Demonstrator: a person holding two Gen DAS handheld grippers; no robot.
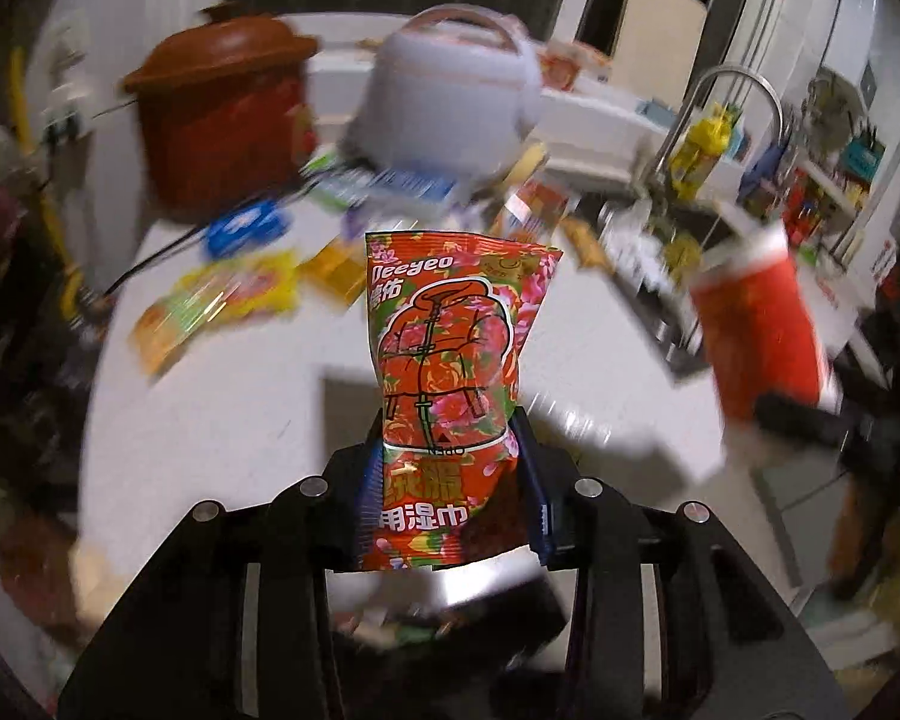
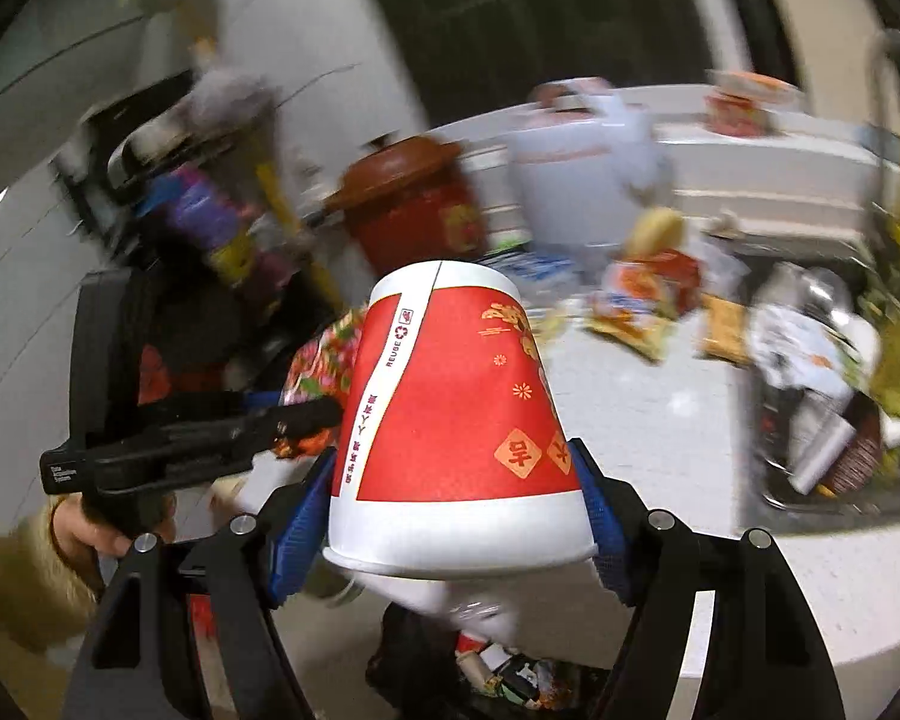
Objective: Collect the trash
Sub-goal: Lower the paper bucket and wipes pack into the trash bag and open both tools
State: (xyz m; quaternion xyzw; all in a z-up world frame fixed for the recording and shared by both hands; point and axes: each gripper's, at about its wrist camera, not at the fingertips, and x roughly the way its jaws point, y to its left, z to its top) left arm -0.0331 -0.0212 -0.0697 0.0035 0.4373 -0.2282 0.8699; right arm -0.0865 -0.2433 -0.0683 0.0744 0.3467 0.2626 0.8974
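Note:
My left gripper (image 1: 450,438) is shut on a red flowery wet-wipe packet (image 1: 456,324), which stands upright between the blue pads above the white counter (image 1: 222,420). My right gripper (image 2: 450,456) is shut on a red and white paper cup (image 2: 450,390), held bottom-up with its rim toward the camera. The cup (image 1: 756,330) also shows blurred at the right of the left wrist view. In the right wrist view the left gripper (image 2: 306,414) and its packet (image 2: 324,360) sit just left of the cup, with a hand (image 2: 90,528) on the handle.
A dark bin with trash (image 2: 510,678) lies below the cup. On the counter stand a brown clay pot (image 1: 222,120) and a white rice cooker (image 1: 450,96), with several wrappers (image 1: 222,300) in front. A cluttered sink (image 2: 822,420) and faucet (image 1: 738,96) are at the right.

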